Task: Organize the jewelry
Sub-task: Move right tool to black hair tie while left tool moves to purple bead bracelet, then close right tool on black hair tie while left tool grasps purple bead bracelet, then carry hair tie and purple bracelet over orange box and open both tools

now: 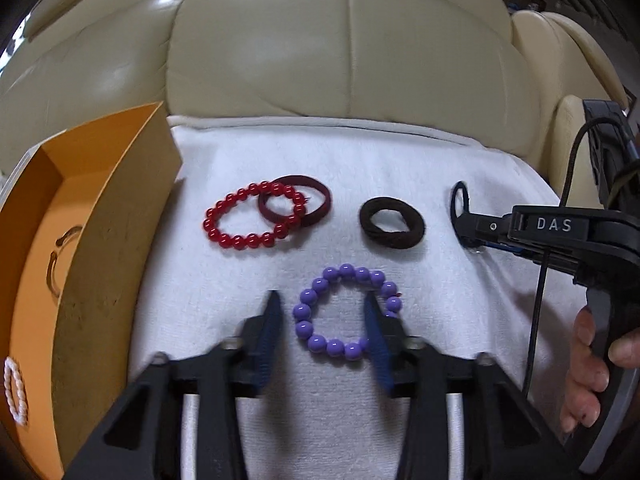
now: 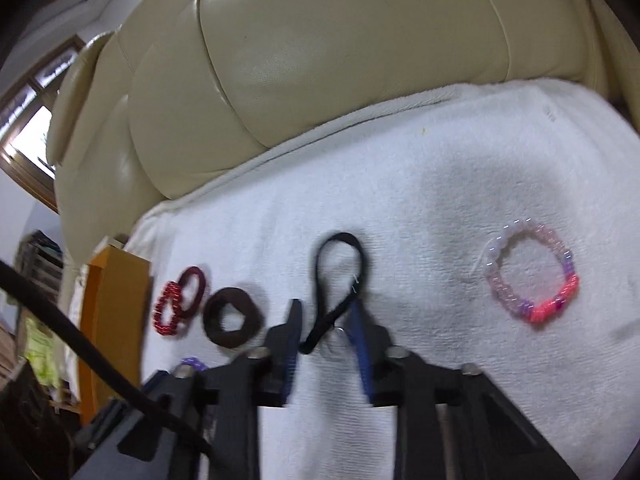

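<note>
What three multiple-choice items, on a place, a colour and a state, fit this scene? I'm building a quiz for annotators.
1. The white bead bracelet lies: A inside the orange box; B on its wall; C outside it.
2. The beaded bracelet at the left gripper is: A red; B white; C purple.
3. The left gripper is: A shut on beads; B open; C shut on nothing.
Answers: 1 A, it rests on the box floor. 2 C, its beads are purple. 3 B, the fingers stand apart.
</note>
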A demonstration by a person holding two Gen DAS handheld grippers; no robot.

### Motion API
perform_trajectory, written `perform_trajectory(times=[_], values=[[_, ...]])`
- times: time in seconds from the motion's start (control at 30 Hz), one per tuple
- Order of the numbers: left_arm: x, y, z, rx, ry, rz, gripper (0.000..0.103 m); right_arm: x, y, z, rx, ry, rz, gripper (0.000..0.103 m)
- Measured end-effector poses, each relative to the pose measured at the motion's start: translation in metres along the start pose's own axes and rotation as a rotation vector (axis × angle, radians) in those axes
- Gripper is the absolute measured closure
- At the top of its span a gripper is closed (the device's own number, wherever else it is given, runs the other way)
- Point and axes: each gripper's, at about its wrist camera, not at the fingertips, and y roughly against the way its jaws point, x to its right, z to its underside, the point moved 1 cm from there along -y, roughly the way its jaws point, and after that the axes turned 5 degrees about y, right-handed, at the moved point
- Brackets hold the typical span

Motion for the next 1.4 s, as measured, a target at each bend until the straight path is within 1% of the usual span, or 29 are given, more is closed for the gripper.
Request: perform_trajectory(times=[0.03, 0.07, 0.17, 0.23, 0.33, 0.43, 0.53, 0.63, 0.7, 0.73, 0.77, 0.83, 0.87, 0.9, 0.93, 0.97, 1.0, 1.03, 1.07, 1.1, 1.13, 1.17, 1.2, 1.3, 1.33, 1.4], values=[[0.001, 0.000, 0.001, -0.001, 0.000, 0.009, 0.089, 0.003, 0.001, 0.001, 0.000, -0.007, -0.011, 0.091], [0.002, -0.001, 0.001, -0.002, -0.001, 0.019, 0.093, 0.006, 0.002, 0.001, 0.000, -0.016, -0.025, 0.092], [0.007, 0.002, 0.002, 0.004, -0.017, 0.026, 0.094, 0.014, 0.011, 0.001, 0.015, -0.009, -0.028, 0.093], [0.010, 0.007, 0.002, 0.022, -0.014, 0.034, 0.094, 0.017, 0.018, 0.002, 0.031, -0.008, -0.049, 0.093], [0.014, 0.020, 0.000, 0.071, -0.018, 0.045, 0.094, 0.019, 0.032, 0.002, 0.060, 0.005, -0.076, 0.093], [0.014, 0.034, -0.002, 0.104, -0.001, 0.065, 0.094, 0.018, 0.044, 0.003, 0.088, 0.013, -0.110, 0.093], [0.012, 0.050, -0.004, 0.145, 0.009, 0.082, 0.094, 0.016, 0.055, 0.002, 0.104, 0.014, -0.146, 0.093], [0.007, 0.063, -0.006, 0.170, 0.017, 0.107, 0.094, 0.016, 0.065, 0.002, 0.113, 0.007, -0.173, 0.094], [0.003, 0.067, -0.006, 0.175, 0.015, 0.107, 0.094, 0.017, 0.066, 0.002, 0.097, 0.007, -0.136, 0.093], [-0.001, 0.067, -0.007, 0.174, 0.018, 0.110, 0.094, 0.018, 0.063, 0.002, 0.085, -0.002, -0.124, 0.091], [-0.003, 0.066, -0.007, 0.171, 0.022, 0.116, 0.094, 0.021, 0.062, 0.002, 0.078, -0.011, -0.120, 0.091], [-0.004, 0.068, -0.007, 0.175, 0.023, 0.113, 0.094, 0.023, 0.055, 0.002, 0.052, -0.002, -0.060, 0.079], [-0.004, 0.068, -0.007, 0.177, 0.023, 0.114, 0.094, 0.023, 0.052, 0.002, 0.037, 0.008, -0.038, 0.062], [-0.005, 0.068, -0.008, 0.181, 0.027, 0.116, 0.094, 0.022, 0.050, 0.003, 0.033, 0.018, -0.037, 0.053], [-0.006, 0.069, -0.008, 0.183, 0.030, 0.118, 0.094, 0.019, 0.048, 0.005, 0.036, 0.038, -0.031, 0.053], [-0.008, 0.071, -0.008, 0.187, 0.034, 0.119, 0.094, 0.016, 0.044, 0.007, 0.020, 0.067, -0.008, 0.053], [-0.009, 0.073, -0.008, 0.190, 0.036, 0.122, 0.094, 0.011, 0.037, 0.009, -0.018, 0.096, 0.020, 0.053], [-0.009, 0.076, -0.008, 0.198, 0.039, 0.126, 0.094, 0.008, 0.030, 0.012, -0.047, 0.107, 0.027, 0.053], [-0.010, 0.080, -0.008, 0.202, 0.040, 0.131, 0.094, 0.006, 0.023, 0.017, -0.075, 0.110, 0.030, 0.064], [-0.011, 0.084, -0.008, 0.211, 0.045, 0.140, 0.094, 0.004, 0.018, 0.020, -0.084, 0.122, 0.051, 0.073], [-0.013, 0.090, -0.009, 0.222, 0.052, 0.151, 0.094, 0.002, 0.020, 0.022, -0.061, 0.149, 0.082, 0.081], [-0.014, 0.095, -0.009, 0.232, 0.057, 0.160, 0.094, -0.002, 0.022, 0.022, -0.048, 0.178, 0.091, 0.094], [-0.016, 0.103, -0.009, 0.250, 0.063, 0.173, 0.094, -0.005, 0.025, 0.021, -0.038, 0.183, 0.079, 0.093], [-0.026, 0.129, -0.008, 0.310, 0.074, 0.188, 0.094, -0.018, 0.046, 0.020, 0.062, 0.214, 0.057, 0.094], [-0.031, 0.138, -0.008, 0.334, 0.081, 0.191, 0.094, -0.024, 0.054, 0.019, 0.094, 0.224, 0.029, 0.093], [-0.041, 0.153, -0.007, 0.374, 0.092, 0.187, 0.094, -0.036, 0.066, 0.017, 0.129, 0.226, -0.049, 0.093]])
